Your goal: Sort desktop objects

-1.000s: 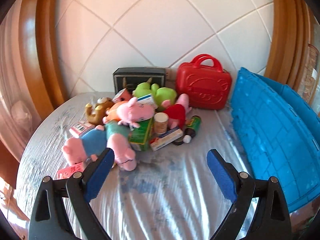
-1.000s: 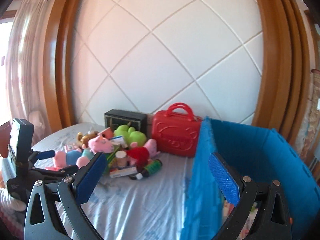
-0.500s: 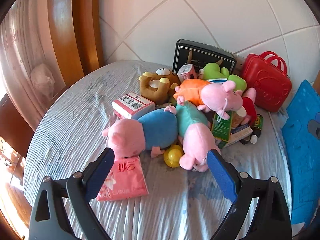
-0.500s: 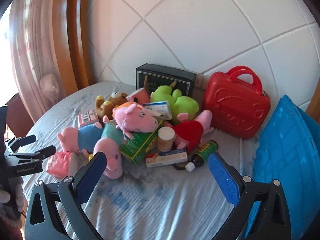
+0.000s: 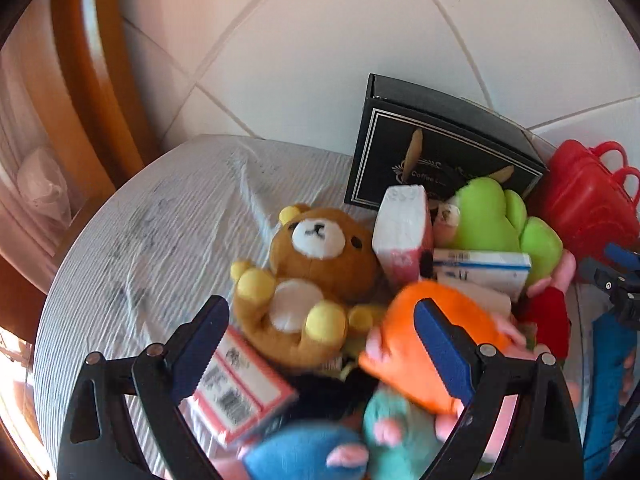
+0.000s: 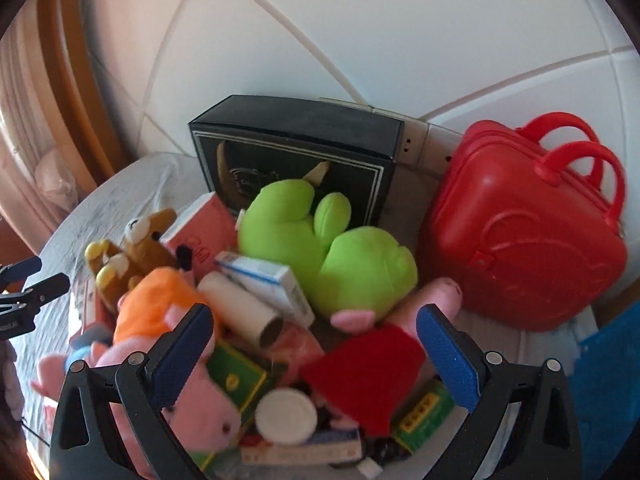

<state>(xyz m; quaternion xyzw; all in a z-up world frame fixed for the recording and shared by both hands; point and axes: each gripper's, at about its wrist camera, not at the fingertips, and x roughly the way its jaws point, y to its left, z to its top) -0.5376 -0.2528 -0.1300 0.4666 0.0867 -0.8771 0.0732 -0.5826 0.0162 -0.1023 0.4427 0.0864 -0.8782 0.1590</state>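
Observation:
A heap of toys and boxes covers the round table. My left gripper is open just above the brown bear plush, with the orange-dressed pig plush at its right finger and a red-and-white box under its left finger. My right gripper is open over the red-dressed pig plush, a white roll and a white-capped bottle. The green plush lies just beyond. Nothing sits between either pair of fingers.
A black gift box and a red toy case stand against the tiled wall. A blue crate borders the heap on the right. The left gripper's tip shows at the right wrist view's left edge. Bare cloth lies at the table's left.
Both grippers have come forward and down close to the heap, so the toys now fill the views. Both stay open. Nothing has been taken hold of.

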